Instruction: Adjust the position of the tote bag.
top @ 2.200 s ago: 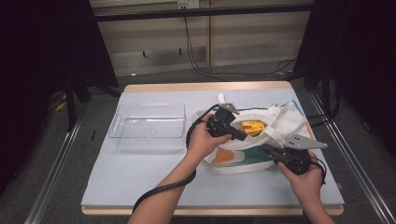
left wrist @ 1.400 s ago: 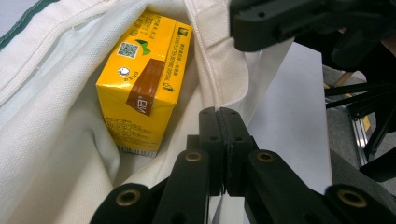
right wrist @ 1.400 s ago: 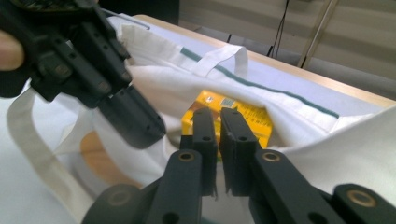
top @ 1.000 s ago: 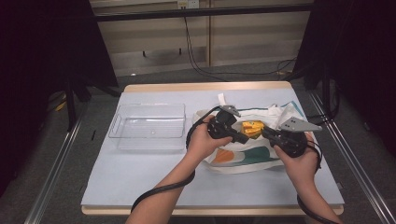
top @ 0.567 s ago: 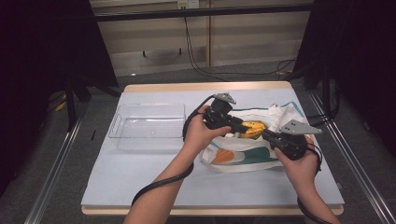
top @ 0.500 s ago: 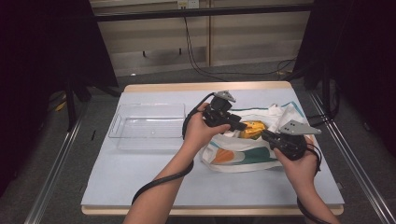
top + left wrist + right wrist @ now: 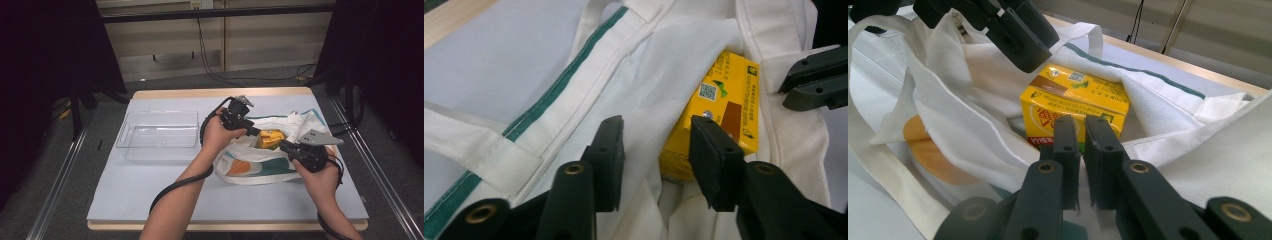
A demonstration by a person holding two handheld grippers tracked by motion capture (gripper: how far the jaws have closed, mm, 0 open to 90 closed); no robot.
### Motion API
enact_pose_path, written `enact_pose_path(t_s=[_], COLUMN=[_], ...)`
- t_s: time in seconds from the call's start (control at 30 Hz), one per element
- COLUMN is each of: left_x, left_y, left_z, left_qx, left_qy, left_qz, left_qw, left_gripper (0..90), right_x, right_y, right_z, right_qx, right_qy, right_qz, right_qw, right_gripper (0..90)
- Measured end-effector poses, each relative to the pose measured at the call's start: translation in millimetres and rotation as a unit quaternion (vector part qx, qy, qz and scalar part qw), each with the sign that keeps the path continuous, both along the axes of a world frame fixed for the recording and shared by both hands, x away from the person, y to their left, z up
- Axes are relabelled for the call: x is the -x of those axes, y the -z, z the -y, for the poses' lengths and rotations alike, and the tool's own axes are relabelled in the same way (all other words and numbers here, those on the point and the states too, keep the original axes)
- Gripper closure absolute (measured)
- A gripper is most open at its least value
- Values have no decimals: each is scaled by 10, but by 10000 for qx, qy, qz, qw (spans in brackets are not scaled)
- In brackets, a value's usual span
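A white cloth bag (image 7: 260, 167) with green trim and an orange print lies on the table's right half. A yellow drink carton (image 7: 270, 137) shows in its mouth. My left gripper (image 7: 255, 132) hovers at the mouth's far side. Its jaws have just opened and then eased in a little. In the left gripper view it (image 7: 654, 145) stands open over the bag cloth (image 7: 649, 65), the carton (image 7: 724, 100) by its right jaw, nothing pinched. My right gripper (image 7: 1080, 125) is shut on the bag's near rim (image 7: 1158, 145) in front of the carton (image 7: 1083, 100).
A clear plastic tray (image 7: 157, 135) stands on the left half of the pale blue tabletop (image 7: 150, 190). Cables trail from both grippers. Metal rails run along both sides of the table, with dark curtains beyond.
My left gripper has drawn back up and to the left from the bag's mouth, and its jaws now stand apart. The right gripper has kept still at the rim.
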State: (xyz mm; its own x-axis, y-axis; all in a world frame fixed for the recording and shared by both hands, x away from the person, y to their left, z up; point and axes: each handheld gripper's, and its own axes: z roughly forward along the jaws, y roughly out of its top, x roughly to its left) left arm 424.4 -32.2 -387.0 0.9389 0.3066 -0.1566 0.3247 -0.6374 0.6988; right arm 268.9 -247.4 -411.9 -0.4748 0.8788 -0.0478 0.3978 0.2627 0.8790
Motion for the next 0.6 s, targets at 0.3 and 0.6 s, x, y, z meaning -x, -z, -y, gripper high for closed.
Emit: enact_pose_path(t_s=[0.3,0.6], left_x=[-14,-71], left_y=[3,-46], left_z=[31,-42], left_qx=[-39,245], left_qy=[43,-231], left_qz=[-80,-51], left_qw=[10000,9994], left_gripper=[881,900], right_x=[8,52], right_y=[1,54], right_z=[-6,-6], right_qx=[17,56], right_qy=[6,-16], right_qz=[-7,-178], right_qw=[10000,9998], right_gripper=[836,900])
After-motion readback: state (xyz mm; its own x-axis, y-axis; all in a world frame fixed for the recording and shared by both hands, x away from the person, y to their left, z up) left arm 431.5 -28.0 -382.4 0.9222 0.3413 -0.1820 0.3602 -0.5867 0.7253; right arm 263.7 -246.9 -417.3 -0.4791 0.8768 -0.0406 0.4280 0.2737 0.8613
